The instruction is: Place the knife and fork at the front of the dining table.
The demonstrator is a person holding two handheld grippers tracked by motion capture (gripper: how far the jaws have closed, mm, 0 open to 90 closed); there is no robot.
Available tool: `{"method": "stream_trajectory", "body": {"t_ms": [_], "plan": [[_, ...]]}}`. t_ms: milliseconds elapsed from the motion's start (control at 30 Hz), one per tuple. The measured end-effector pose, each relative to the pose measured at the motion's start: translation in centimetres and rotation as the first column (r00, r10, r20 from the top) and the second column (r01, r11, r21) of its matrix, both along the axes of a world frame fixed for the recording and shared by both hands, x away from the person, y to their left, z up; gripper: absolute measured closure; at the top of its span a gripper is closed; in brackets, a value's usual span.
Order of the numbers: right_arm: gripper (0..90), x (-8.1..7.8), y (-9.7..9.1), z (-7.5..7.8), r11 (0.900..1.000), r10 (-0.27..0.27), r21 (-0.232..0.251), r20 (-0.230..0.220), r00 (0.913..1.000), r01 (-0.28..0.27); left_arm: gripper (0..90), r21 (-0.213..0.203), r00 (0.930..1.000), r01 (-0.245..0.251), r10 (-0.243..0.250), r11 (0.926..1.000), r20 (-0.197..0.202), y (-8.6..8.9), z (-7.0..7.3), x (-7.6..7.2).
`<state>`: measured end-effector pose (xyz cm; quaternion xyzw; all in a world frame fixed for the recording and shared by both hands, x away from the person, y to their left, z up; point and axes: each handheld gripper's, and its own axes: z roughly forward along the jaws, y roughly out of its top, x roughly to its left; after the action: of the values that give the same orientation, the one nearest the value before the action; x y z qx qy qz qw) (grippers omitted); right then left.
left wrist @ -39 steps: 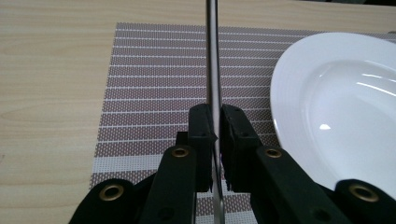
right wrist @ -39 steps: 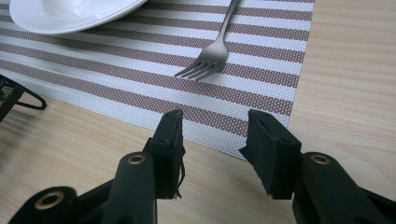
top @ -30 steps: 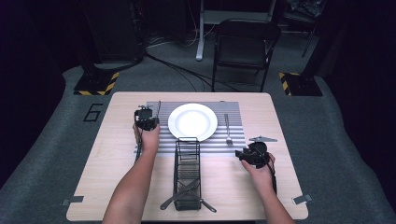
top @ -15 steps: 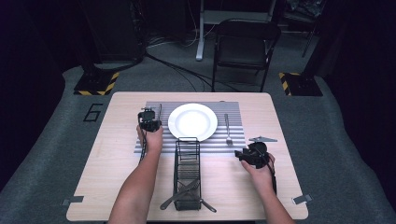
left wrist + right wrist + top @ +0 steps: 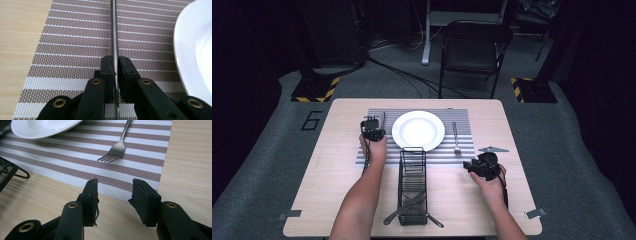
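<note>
Cutlery is what we are handling here, and we work down from the biggest thing. Our table (image 5: 337, 200) carries a striped placemat (image 5: 75, 37) under both pairs of tongs. On that mat the white plate (image 5: 418, 130) sits just to the right of our left gripper (image 5: 116, 62) and up-left of our right gripper (image 5: 115, 187). A black wire caddy (image 5: 412, 180) stands between our two hands, nearer us than the plate, with a couple of utensils poking out at its near end. Beyond the right gripper's tips a fork (image 5: 117, 147) lies on the mat, tines toward us; those jaws stand apart with nothing between them, hovering over the mat's edge. Clamped edge-on in our left gripper is a thin metal utensil (image 5: 113, 30), probably a knife, running straight ahead from the jaws along the mat.
</note>
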<state>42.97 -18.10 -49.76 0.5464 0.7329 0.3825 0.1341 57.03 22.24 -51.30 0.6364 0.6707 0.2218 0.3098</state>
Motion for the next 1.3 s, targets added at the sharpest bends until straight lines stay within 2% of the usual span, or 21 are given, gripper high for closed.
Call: {"method": "stream_trajectory", "body": {"t_ms": [67, 133, 400, 567, 633, 767, 833, 1033, 1200, 1300], "plan": [[55.8, 0.0, 0.0, 0.0, 1.0, -0.002, 0.002, 0.003, 1.0, 0.002, 82.3, 0.006, 1.0, 0.002, -0.002, 1.0, -0.008, -0.1, 0.1, 0.2], [55.8, 0.0, 0.0, 0.0, 1.0, -0.002, 0.001, 0.002, 1.0, 0.002, 81.8, -0.011, 0.9998, -0.007, 0.007, 0.9999, -0.016, -0.1, 0.2, 0.3], [55.8, 0.0, 0.0, 0.0, 1.0, 0.0, -0.001, 0.001, 1.0, 0.0, 81.8, 0.011, 1.0, 0.005, -0.005, 0.9999, -0.008, -0.2, 0.2, 0.2], [55.8, 0.0, 0.0, 0.0, 1.0, 0.001, -0.001, 0.001, 1.0, -0.001, 80.7, 0.001, 0.9999, 0.013, -0.013, 0.9999, -0.008, 0.0, 0.1, 0.2], [55.8, 0.0, 0.0, 0.0, 1.0, -0.001, -0.002, 0.002, 1.0, 0.001, 78.7, 0.009, 0.9997, 0.022, -0.022, 0.9997, -0.005, 0.1, 0.1, 0.2], [55.8, 0.0, 0.0, 0.0, 1.0, 0.002, -0.005, 0.003, 1.0, -0.001, 66.6, 0.012, 0.9991, 0.042, -0.042, 0.9991, -0.001, 0.3, 0.1, 0.1], [55.8, 0.0, 0.0, 0.0, 1.0, 0.001, -0.005, 0.003, 1.0, -0.001, 63.7, 0.017, 0.999, 0.044, -0.044, 0.9989, -0.003, 0.6, 0.2, 0.1], [55.9, 0.0, 0.0, 0.0, 1.0, -0.003, -0.003, 0.003, 1.0, 0.003, 59.4, 0.005, 0.9992, 0.039, -0.039, 0.9992, 0.001, 1.9, 0.7, -0.3], [55.9, 0.1, 0.0, 0.0, 1.0, -0.004, -0.005, 0.002, 1.0, 0.004, 55.7, 0.014, 0.9975, 0.069, -0.069, 0.9975, -0.012, 2.7, 1.2, -1.0], [55.8, 0.1, 0.1, 0.0, 1.0, -0.006, -0.005, 0.002, 1.0, 0.006, 55.1, -0.004, 0.9957, 0.093, -0.093, 0.9957, -0.008, 3.0, 1.2, -1.6]]}}
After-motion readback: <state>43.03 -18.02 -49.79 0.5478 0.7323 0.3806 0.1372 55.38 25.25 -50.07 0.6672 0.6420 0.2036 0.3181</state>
